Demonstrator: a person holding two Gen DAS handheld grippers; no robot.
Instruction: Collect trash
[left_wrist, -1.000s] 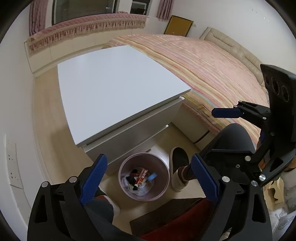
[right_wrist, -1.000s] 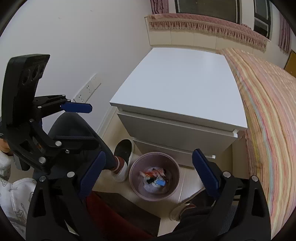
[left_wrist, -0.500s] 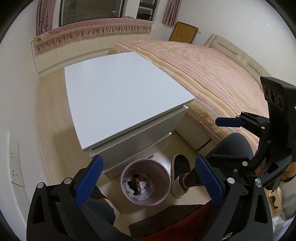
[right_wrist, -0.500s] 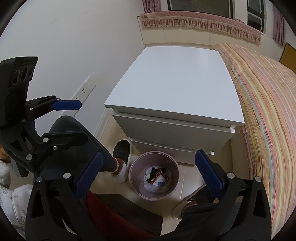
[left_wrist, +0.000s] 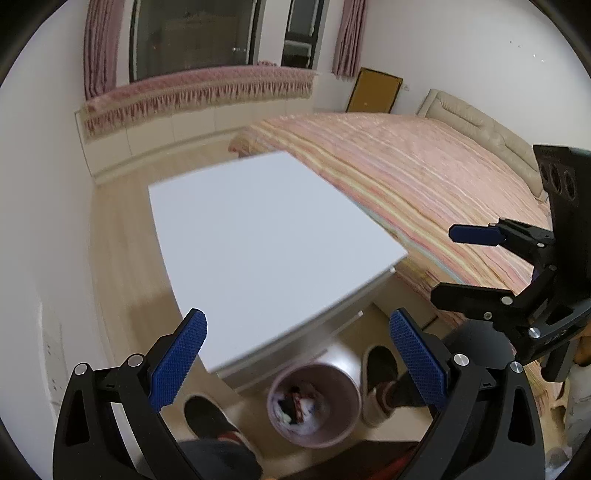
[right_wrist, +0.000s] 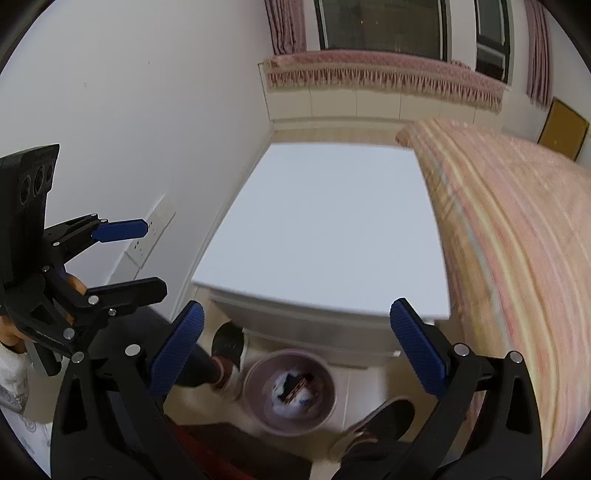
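Both claws stand spread wide with nothing between their pads: left claw (left_wrist: 297, 363), then right claw (right_wrist: 295, 352). Below them on the floor, the pink trash bin (left_wrist: 314, 404) holding wrappers sits against the white tabletop's (left_wrist: 266, 243) drawer front.

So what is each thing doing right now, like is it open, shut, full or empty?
Left gripper: open, nothing between its jaws.
Right gripper: open, nothing between its jaws.
Trash bin: upright on the floor, trash inside, not full to the rim.
Drawers: both shut.
Nightstand top: bare.
Bed: covered with a striped spread.
Curtains: pulled aside.
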